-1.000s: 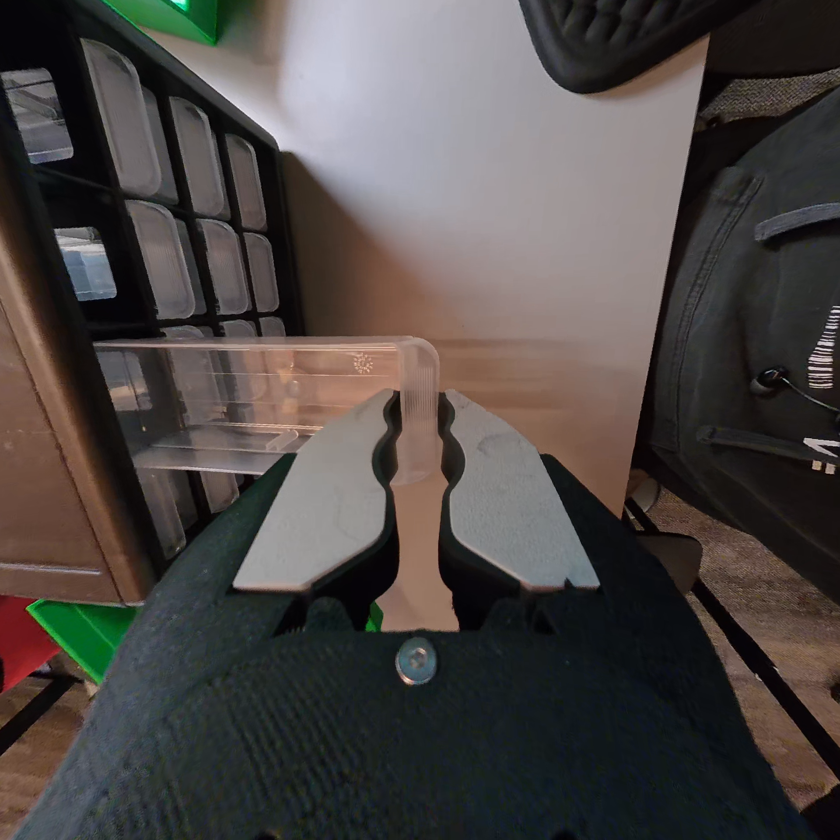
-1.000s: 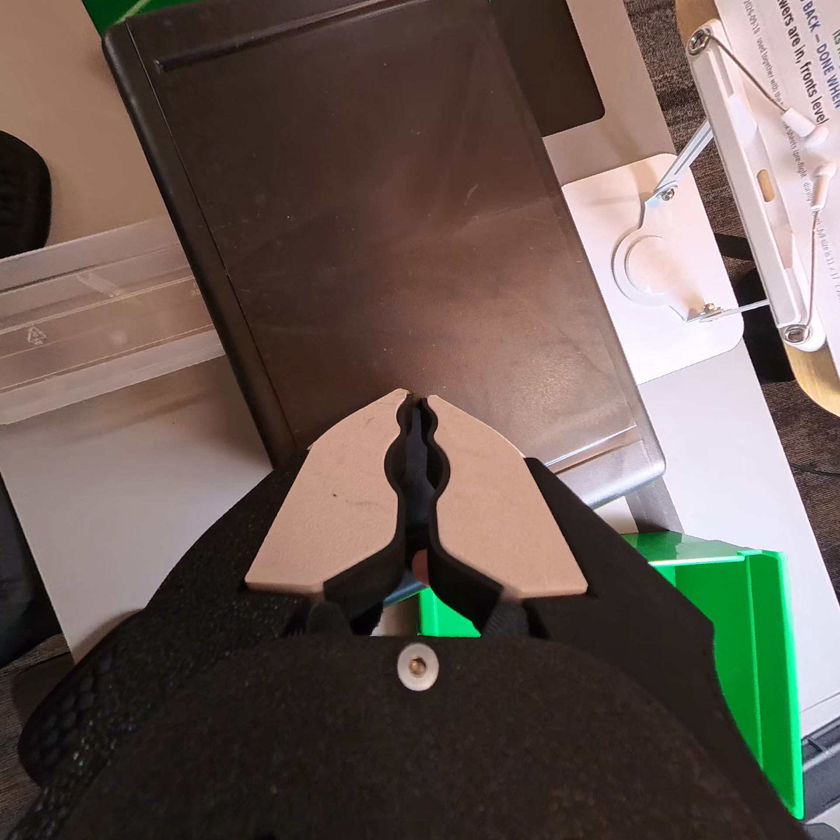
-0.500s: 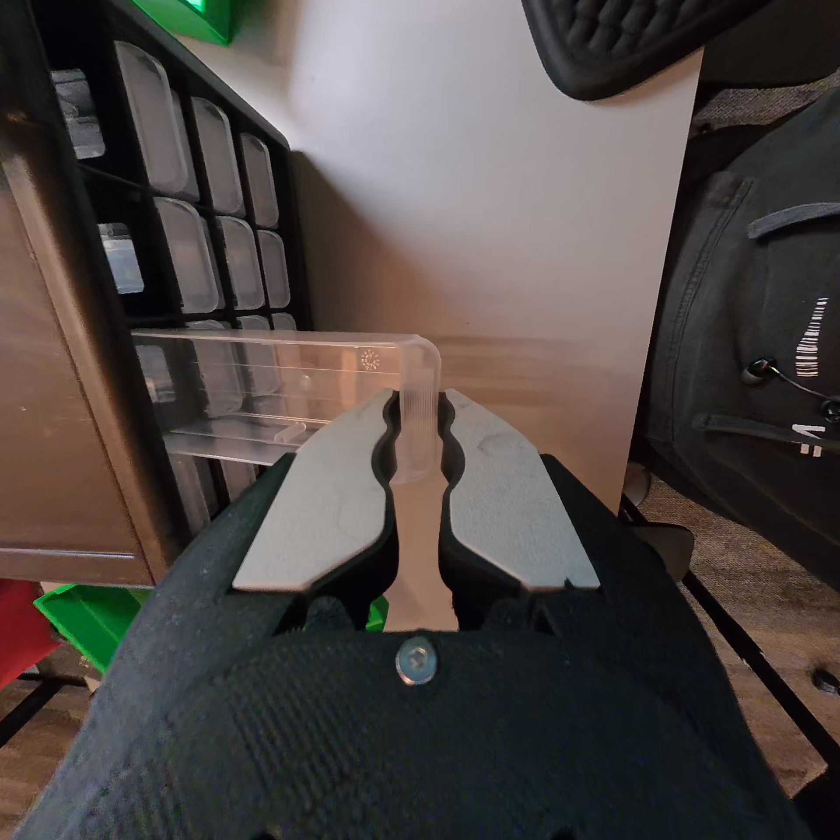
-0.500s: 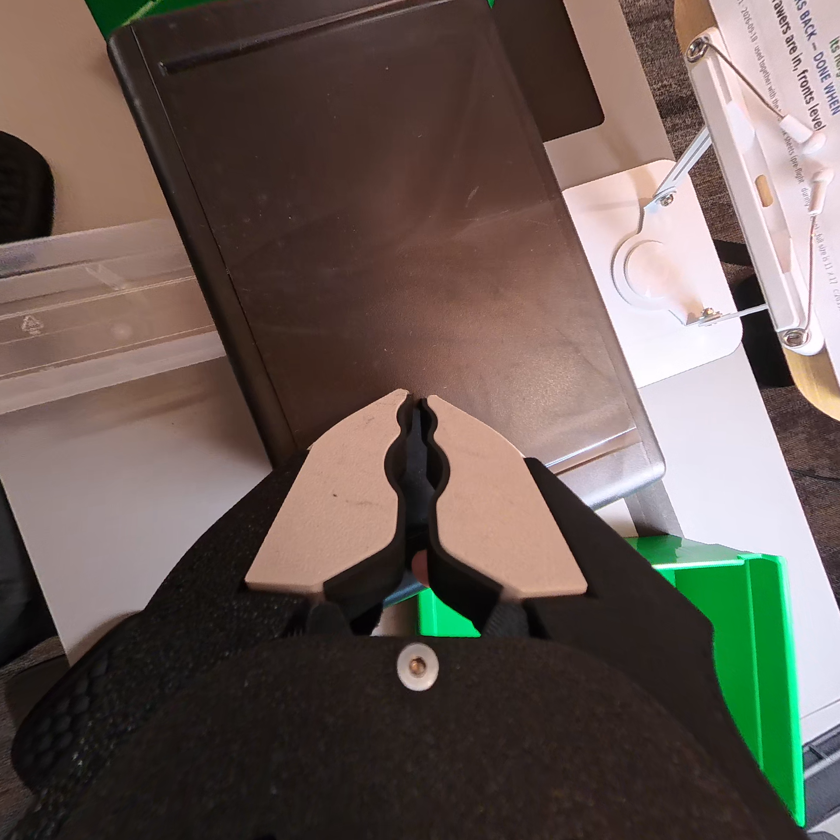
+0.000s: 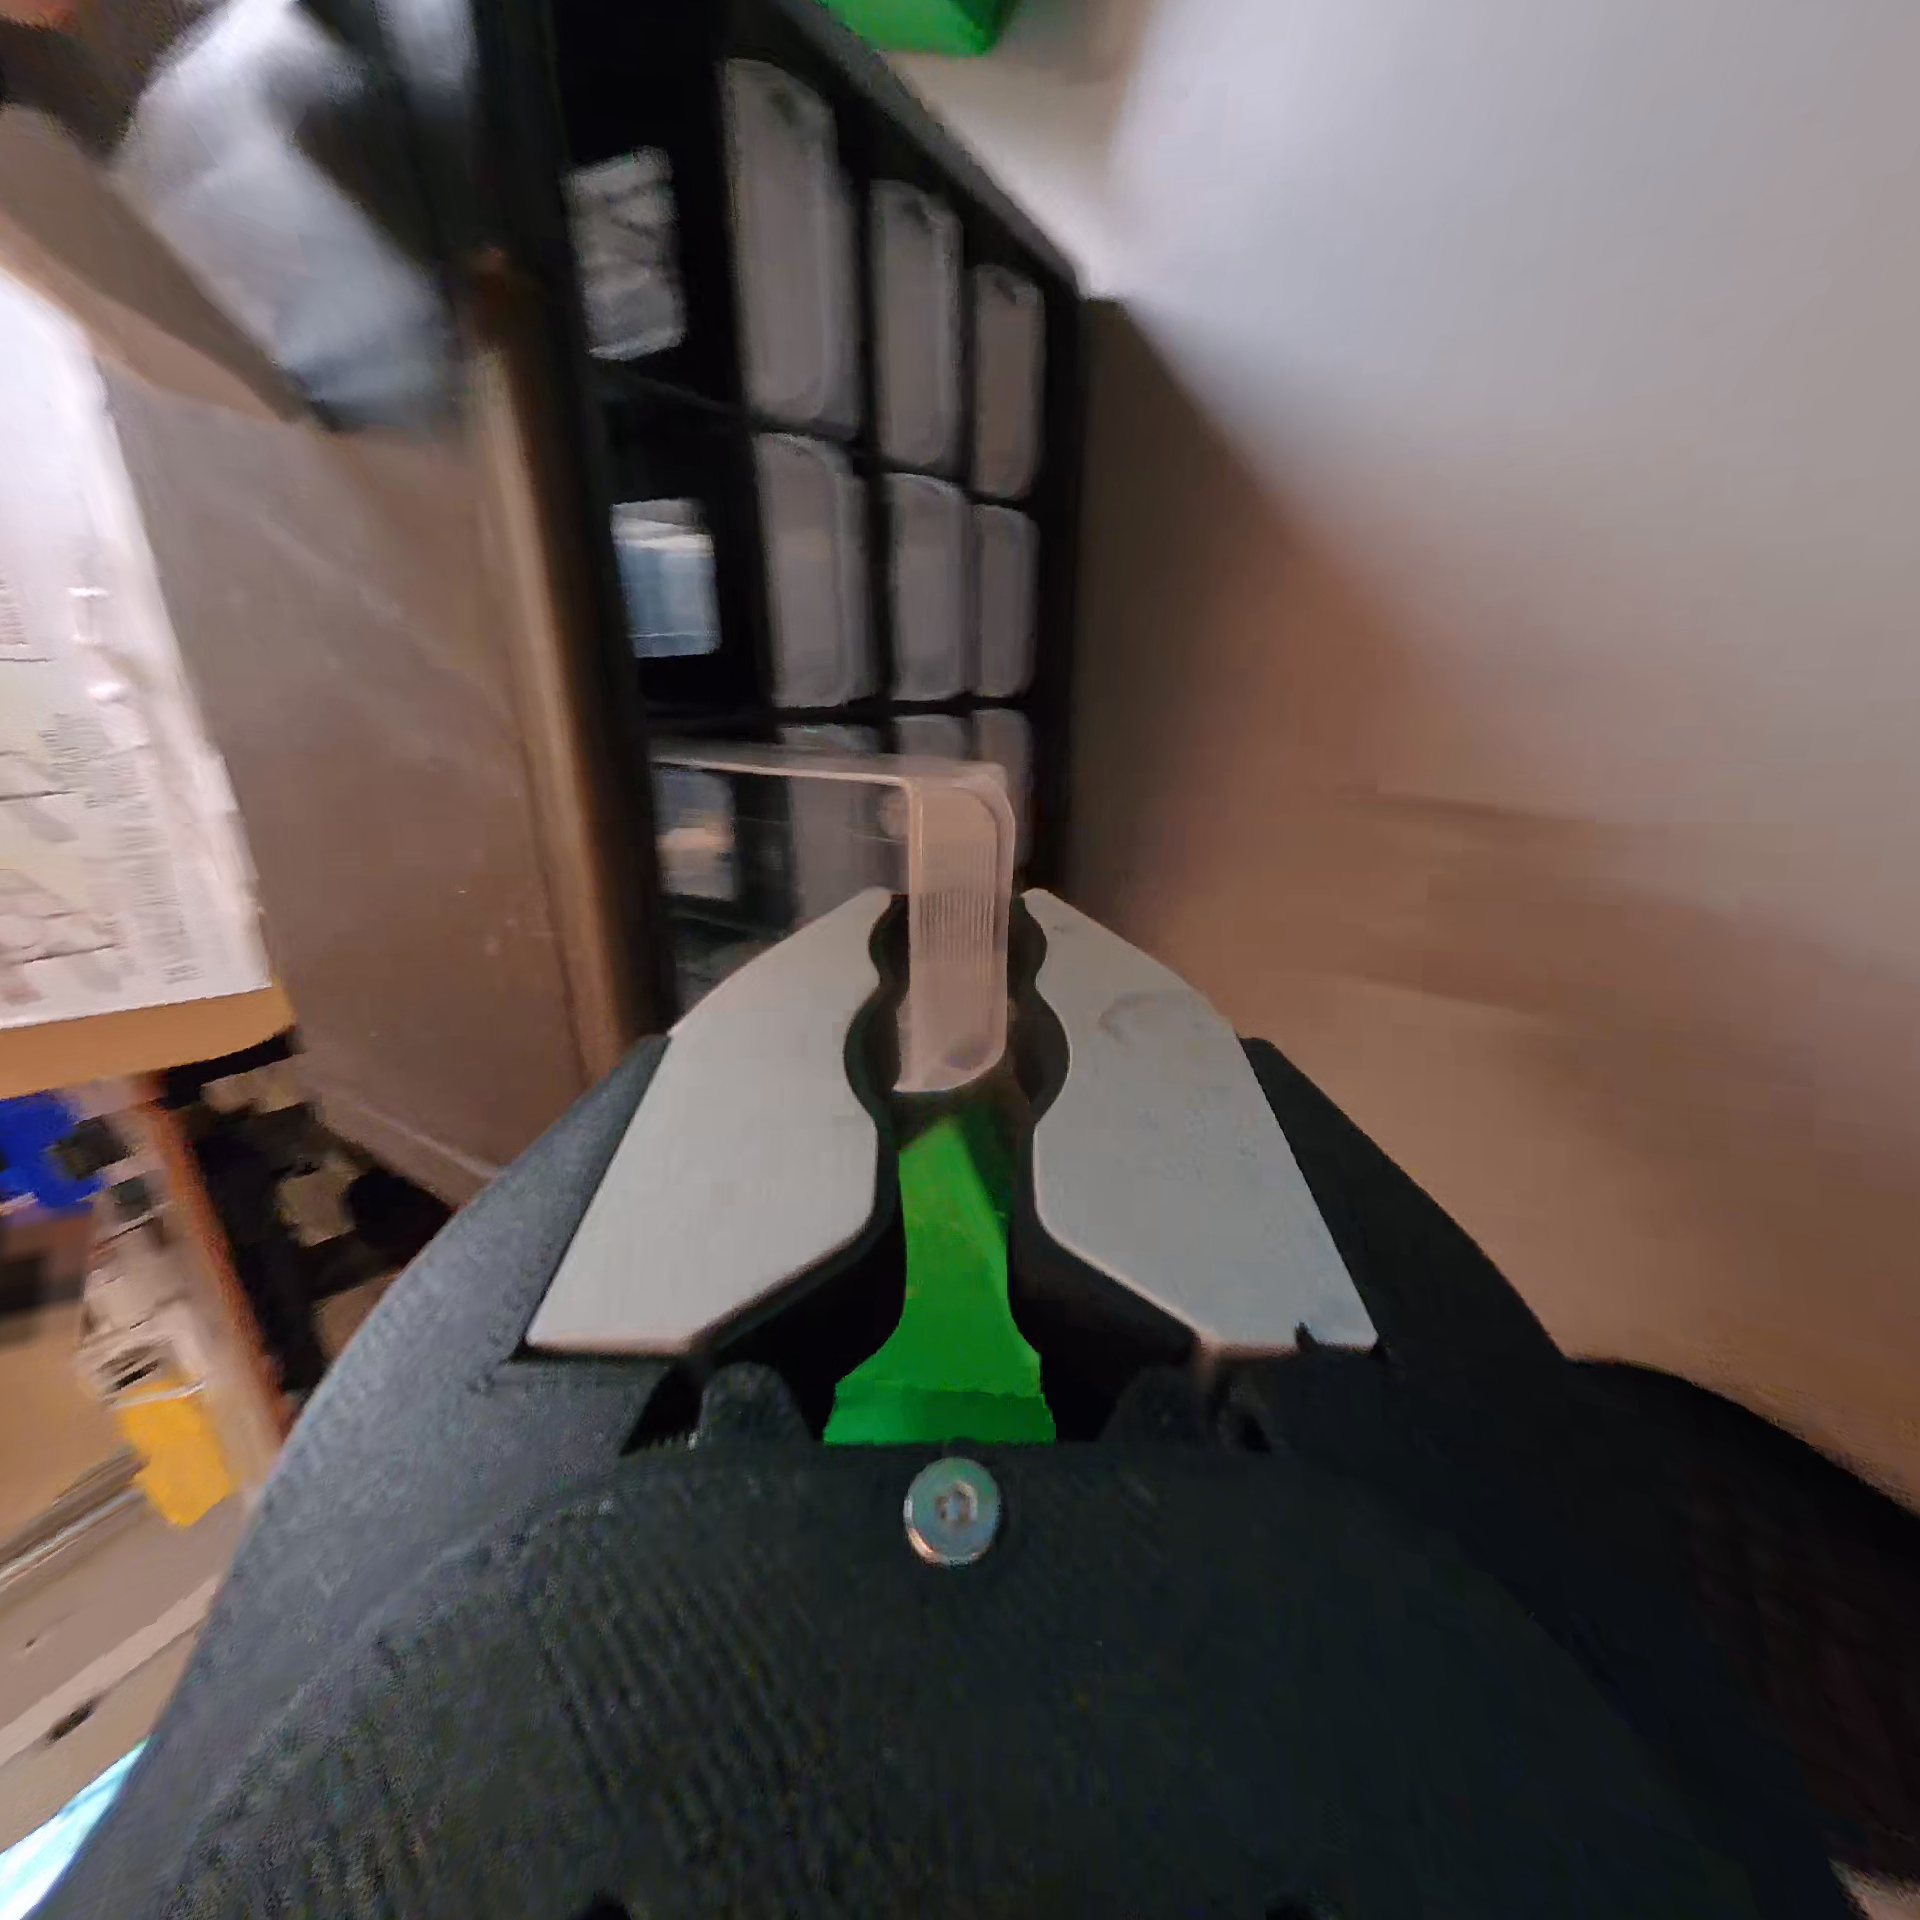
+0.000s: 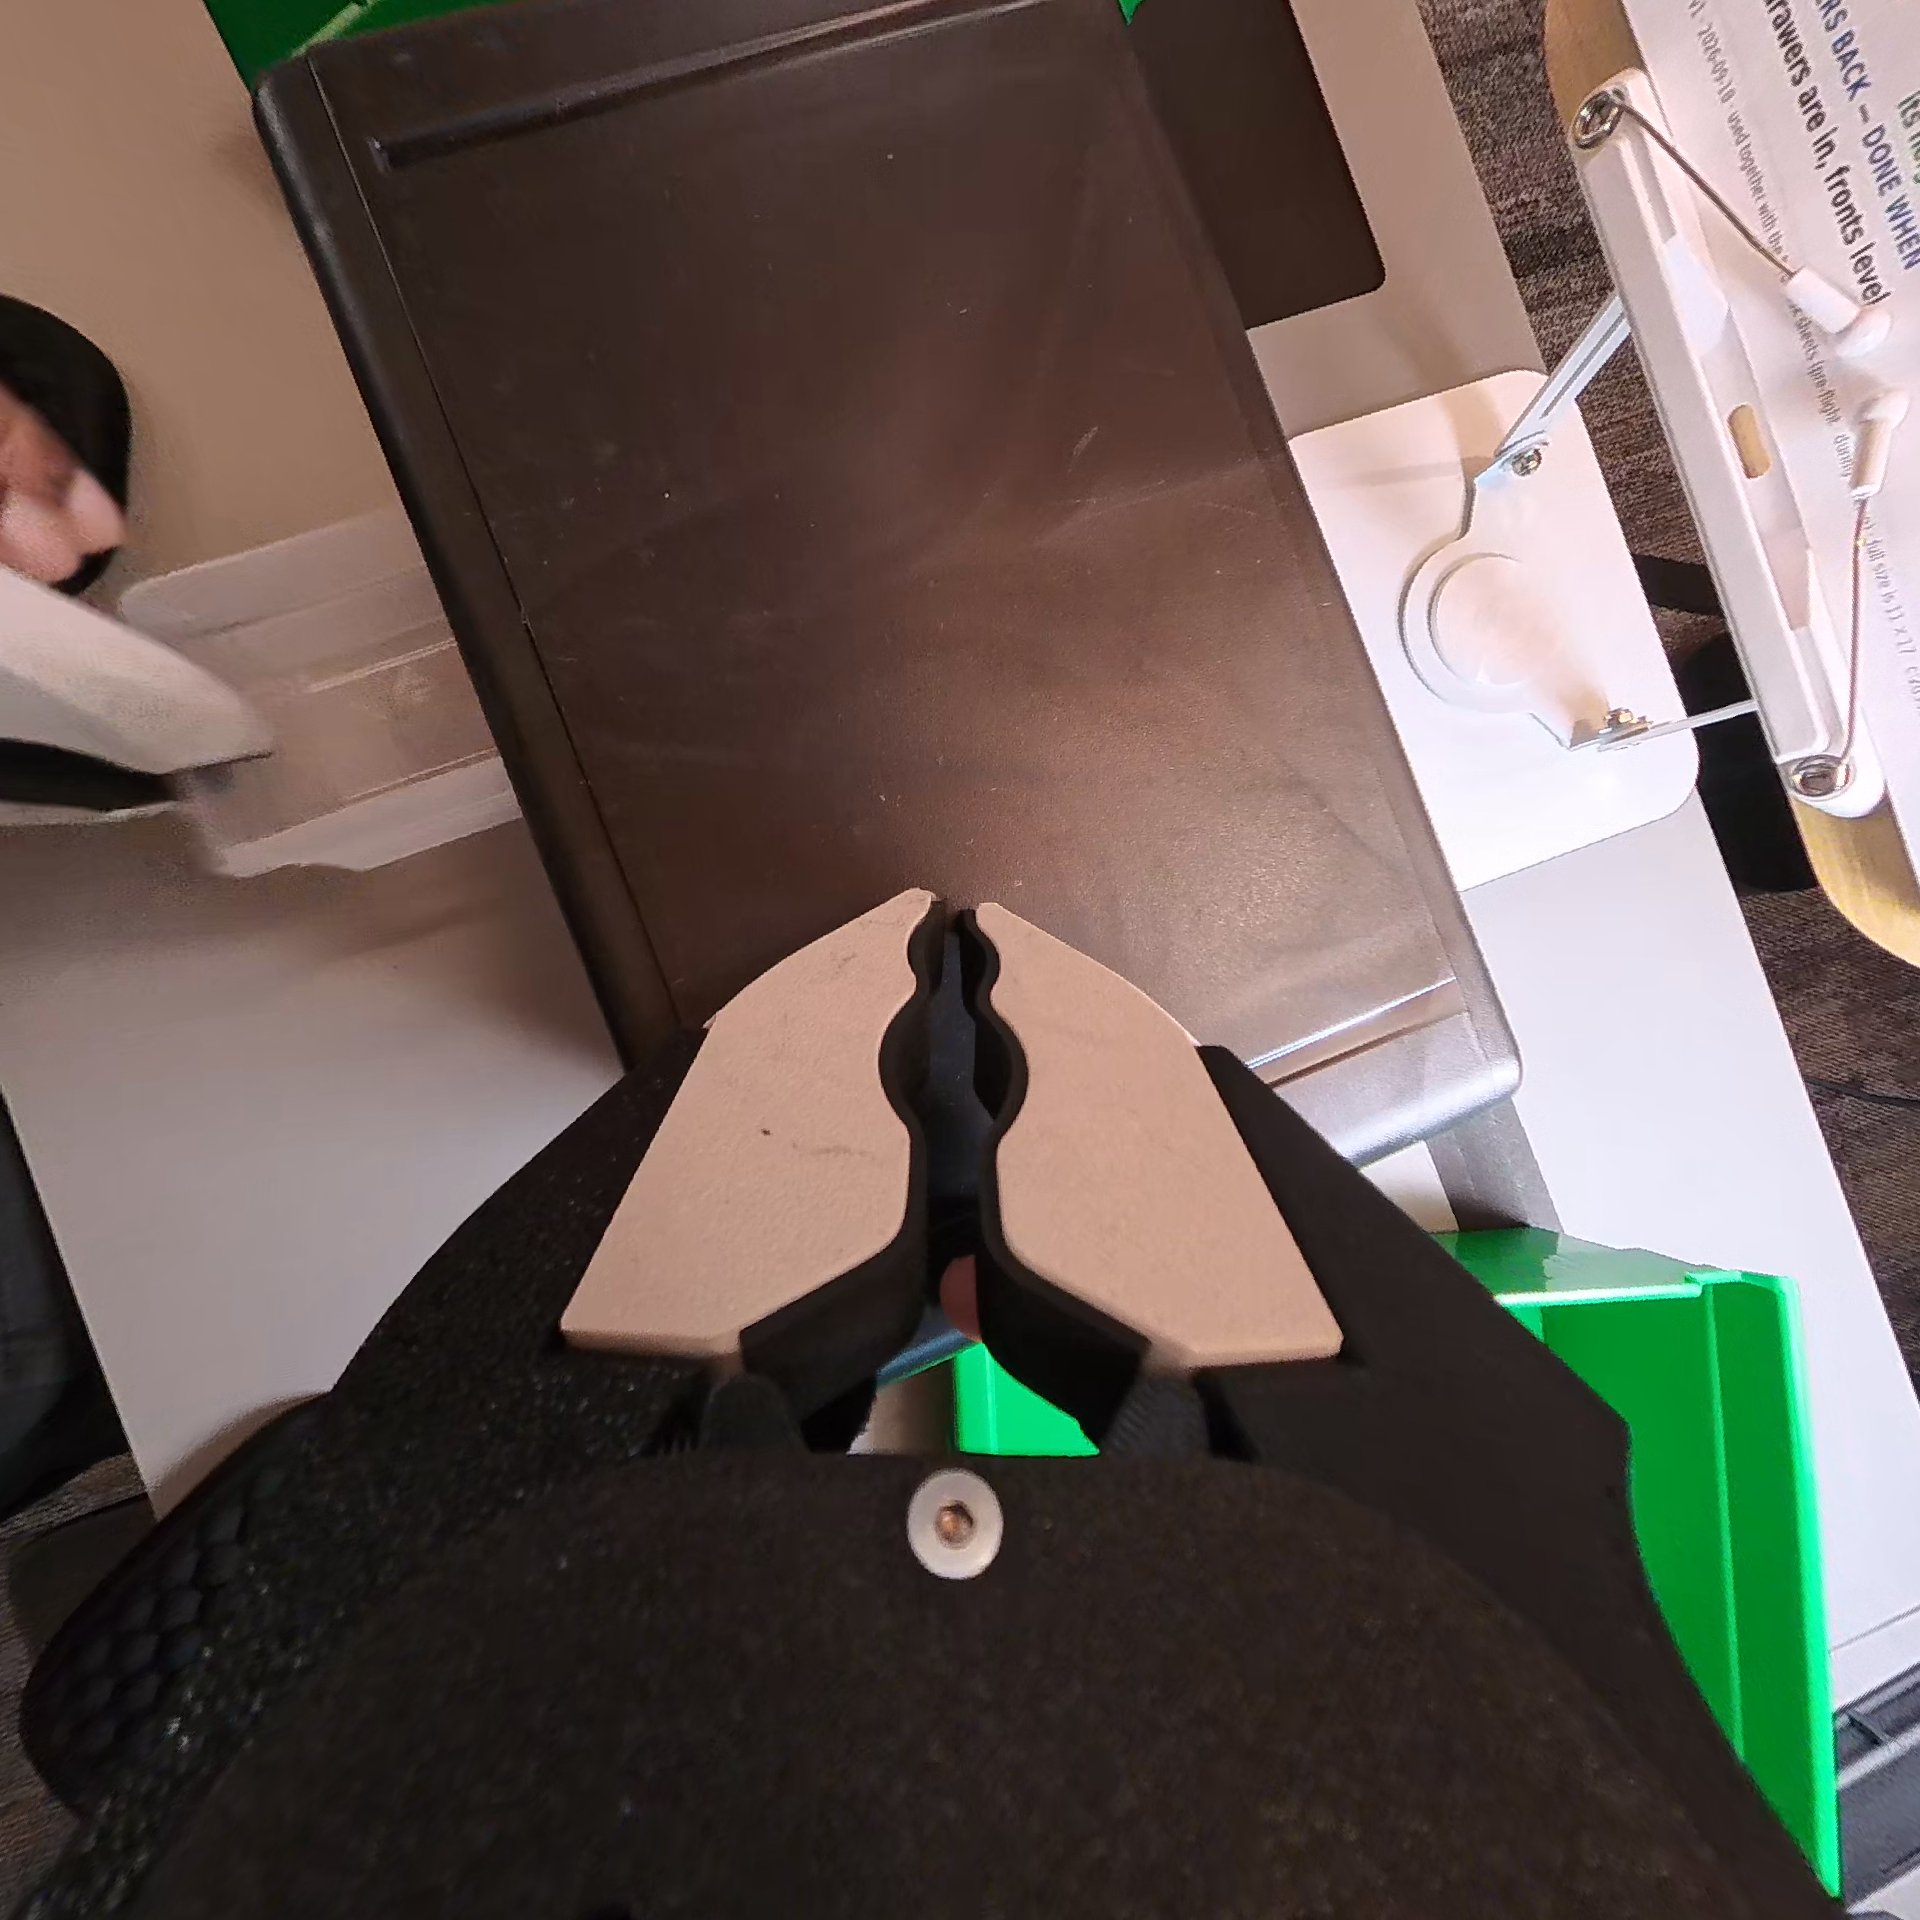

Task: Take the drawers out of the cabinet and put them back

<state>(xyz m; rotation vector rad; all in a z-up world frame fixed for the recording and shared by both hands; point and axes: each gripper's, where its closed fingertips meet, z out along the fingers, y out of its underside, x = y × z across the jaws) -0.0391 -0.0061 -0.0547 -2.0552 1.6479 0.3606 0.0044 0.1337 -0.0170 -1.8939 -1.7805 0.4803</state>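
My left gripper [image 5: 951,920] is shut on the ribbed handle [image 5: 956,935] of a clear plastic drawer [image 5: 800,821]. The drawer sticks partly out of a lower slot of the black cabinet [image 5: 582,540], which holds several other clear drawers [image 5: 914,312]. In the right wrist view the drawer [image 6: 343,727] juts from the cabinet's left side, with a blurred grey finger of the left gripper [image 6: 114,686] at it. My right gripper [image 6: 951,914] is shut and empty, over the near end of the cabinet's dark top [image 6: 831,520].
The cabinet stands on a white table [image 6: 260,1091]. A green bin [image 6: 1662,1558] lies near my right gripper, another green bin [image 5: 914,21] beyond the cabinet. A white stand [image 6: 1507,623] holding a board with a printed sheet [image 6: 1766,208] is right of the cabinet.
My left gripper has moved toward the cabinet and pushed the clear drawer much further into its slot; less of it sticks out. The right gripper has stayed still.
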